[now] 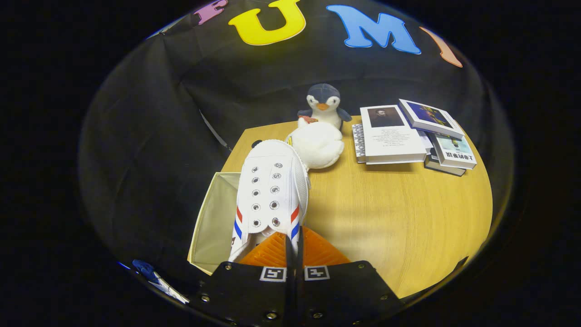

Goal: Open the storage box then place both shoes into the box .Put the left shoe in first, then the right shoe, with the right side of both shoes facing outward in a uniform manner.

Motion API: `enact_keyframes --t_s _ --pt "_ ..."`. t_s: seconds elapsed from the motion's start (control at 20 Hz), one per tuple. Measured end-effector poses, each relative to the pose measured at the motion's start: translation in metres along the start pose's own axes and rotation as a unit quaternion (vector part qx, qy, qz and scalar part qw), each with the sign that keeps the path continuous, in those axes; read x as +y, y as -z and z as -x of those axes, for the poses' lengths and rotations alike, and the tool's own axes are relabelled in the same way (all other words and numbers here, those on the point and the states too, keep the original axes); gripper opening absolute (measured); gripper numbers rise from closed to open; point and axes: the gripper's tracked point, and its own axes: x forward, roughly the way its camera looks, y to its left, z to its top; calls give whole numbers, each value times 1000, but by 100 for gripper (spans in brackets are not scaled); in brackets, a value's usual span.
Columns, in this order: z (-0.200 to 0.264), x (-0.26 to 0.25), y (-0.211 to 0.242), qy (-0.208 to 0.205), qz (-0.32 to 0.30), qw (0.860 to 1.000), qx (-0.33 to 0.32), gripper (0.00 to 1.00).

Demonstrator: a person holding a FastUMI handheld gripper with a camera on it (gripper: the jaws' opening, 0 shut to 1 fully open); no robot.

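A white canvas shoe (272,190) with red and blue stripes and no laces hangs toe-forward just ahead of my fingers. My gripper (294,250) is shut on the shoe's right side wall near the heel opening. The shoe is lifted above the table, over the right edge of an open beige storage box (213,218) that sits at the table's left front corner. The box's inside that shows holds nothing; the shoe hides part of it.
A white plush toy (317,143) and a penguin plush (323,105) sit beyond the shoe at the table's far edge. A stack of books (408,136) lies at the far right. The wooden table (399,218) stretches bare to the right of the fingers.
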Motion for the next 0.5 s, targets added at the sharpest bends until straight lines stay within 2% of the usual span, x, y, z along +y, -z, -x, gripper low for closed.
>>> enact_keyframes --t_s 0.25,0.5 --pt "-17 30 15 -3 8 1000 14 0" --pt "-30 39 22 7 10 1000 12 2"
